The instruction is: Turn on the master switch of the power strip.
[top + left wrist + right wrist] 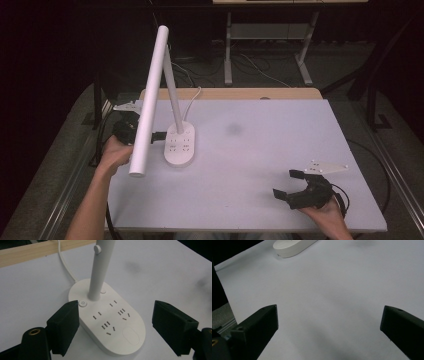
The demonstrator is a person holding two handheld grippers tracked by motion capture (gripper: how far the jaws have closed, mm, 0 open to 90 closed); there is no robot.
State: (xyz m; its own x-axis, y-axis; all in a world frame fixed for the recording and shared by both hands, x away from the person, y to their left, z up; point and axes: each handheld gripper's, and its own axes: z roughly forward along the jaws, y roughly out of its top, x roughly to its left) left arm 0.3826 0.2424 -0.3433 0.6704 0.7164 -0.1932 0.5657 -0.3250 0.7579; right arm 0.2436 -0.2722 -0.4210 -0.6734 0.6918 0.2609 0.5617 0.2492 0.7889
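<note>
A dim lab: bare white table, cables on carpeted floor.

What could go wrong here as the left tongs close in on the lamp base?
1. The left tongs stand open astride the lamp base; one jaw sits right beside the power button and might press it by accident.
2. The lamp head hangs over the left hand; lifting could knock it.
3. The cord may snag.

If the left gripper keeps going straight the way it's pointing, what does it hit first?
Most likely the lamp base: the open left gripper points at it, one jaw beside its power button. Depth is hard to judge.
</note>
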